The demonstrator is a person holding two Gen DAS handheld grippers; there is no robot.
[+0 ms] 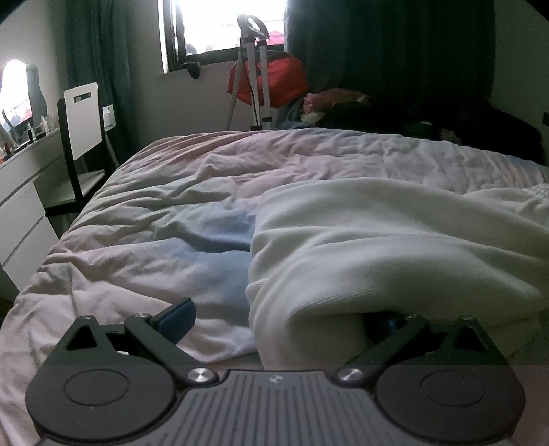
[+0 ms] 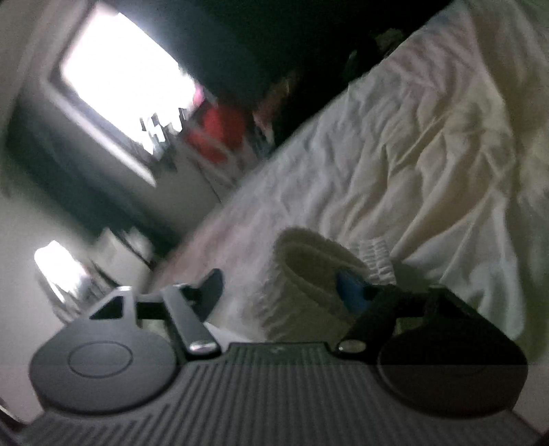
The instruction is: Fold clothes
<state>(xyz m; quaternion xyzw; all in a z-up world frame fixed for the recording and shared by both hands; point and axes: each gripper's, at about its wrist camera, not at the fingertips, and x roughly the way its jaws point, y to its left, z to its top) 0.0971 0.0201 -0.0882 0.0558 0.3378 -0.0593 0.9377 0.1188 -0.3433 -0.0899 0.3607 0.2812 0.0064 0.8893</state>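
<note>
With both the left gripper and right gripper spread around the thick white ribbed knit garment, neither pinching yet, I'd close on matching edges together, keeping it level over the rumpled pale bedsheet.

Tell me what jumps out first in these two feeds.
The white garment heaped on the rumpled bed, right of the left wrist view, draped over one finger of the open left claw. Behind it, a bright window with a red bag below. The right wrist view is tilted and blurred: the right claw is open around a folded white edge.
</note>
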